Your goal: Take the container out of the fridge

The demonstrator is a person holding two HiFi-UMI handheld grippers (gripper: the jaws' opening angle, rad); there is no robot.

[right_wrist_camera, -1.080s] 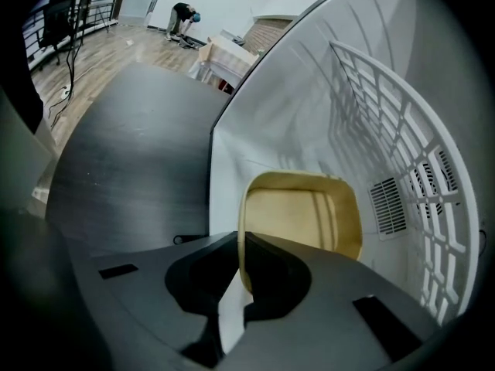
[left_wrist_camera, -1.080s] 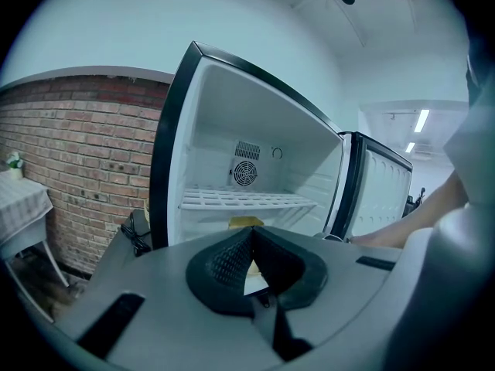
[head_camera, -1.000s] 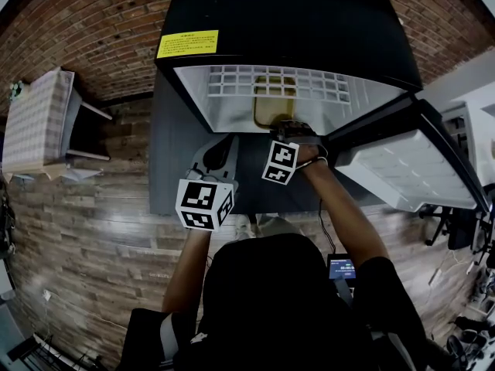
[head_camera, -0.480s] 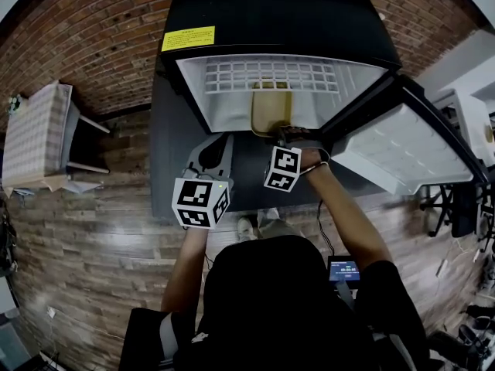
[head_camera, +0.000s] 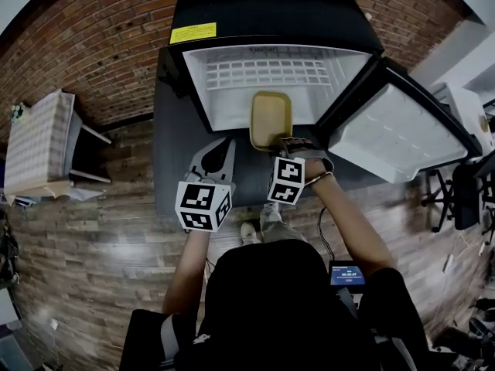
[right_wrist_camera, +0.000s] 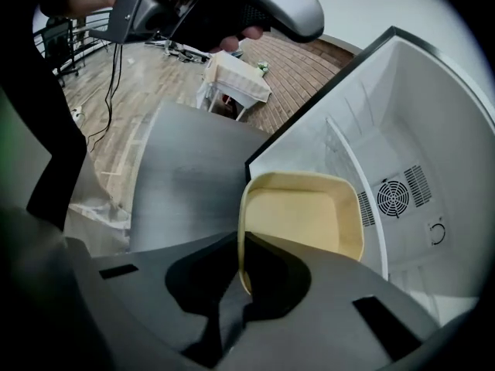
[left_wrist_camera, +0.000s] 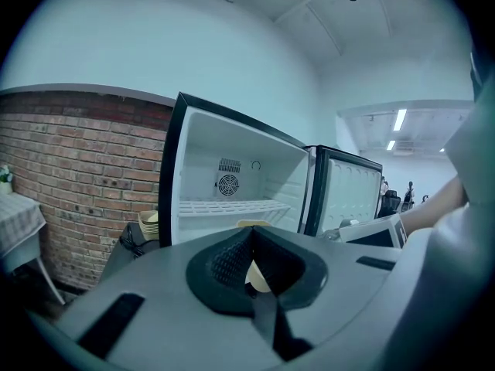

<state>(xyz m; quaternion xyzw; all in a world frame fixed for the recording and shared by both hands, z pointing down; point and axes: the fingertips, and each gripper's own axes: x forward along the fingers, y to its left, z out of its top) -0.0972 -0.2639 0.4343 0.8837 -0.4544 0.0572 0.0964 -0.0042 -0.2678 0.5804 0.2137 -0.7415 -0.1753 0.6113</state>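
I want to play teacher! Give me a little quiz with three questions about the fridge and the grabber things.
1. True or false: the door of the black fridge with the white inside stands open.
2. Which gripper pinches the rim of the pale yellow rectangular plastic container? A the left one; B the right one; C both.
3. Fill the gap: the wall behind the fridge is built of red ____.
Key: 1 true. 2 B, the right gripper. 3 brick.
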